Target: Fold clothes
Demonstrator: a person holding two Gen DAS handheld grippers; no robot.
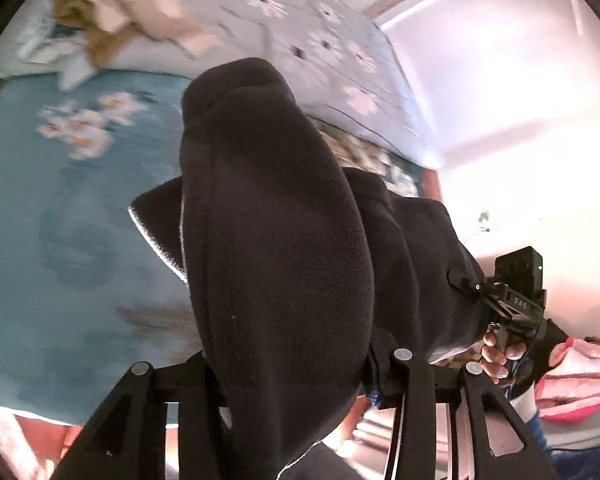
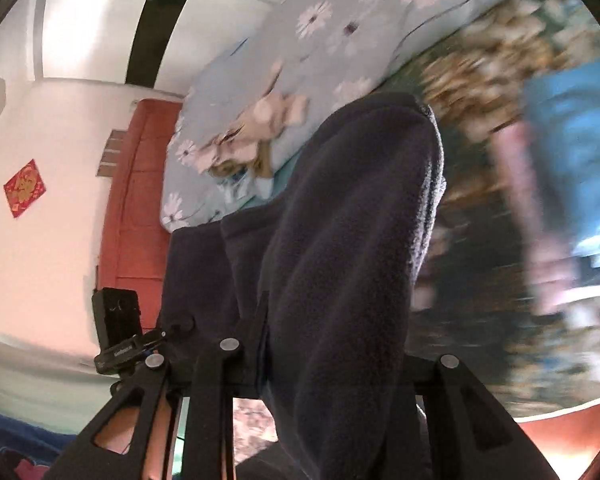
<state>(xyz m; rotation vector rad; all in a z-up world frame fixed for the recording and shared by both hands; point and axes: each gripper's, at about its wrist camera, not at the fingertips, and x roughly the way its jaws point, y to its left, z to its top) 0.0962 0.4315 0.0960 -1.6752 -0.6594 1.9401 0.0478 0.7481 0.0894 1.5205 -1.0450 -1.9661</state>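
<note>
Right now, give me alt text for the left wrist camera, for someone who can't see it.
A dark fleece garment fills the middle of the view, draped over the left gripper and lifted above a teal bedspread with white flowers. At right, the right gripper clamps another part of the same garment. A plush toy lies blurred at the far end of the bed.

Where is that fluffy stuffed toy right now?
In the left wrist view the stuffed toy lies at the upper left on the bed, against the daisy-print pillow, beyond the dark fleece garment.
</note>
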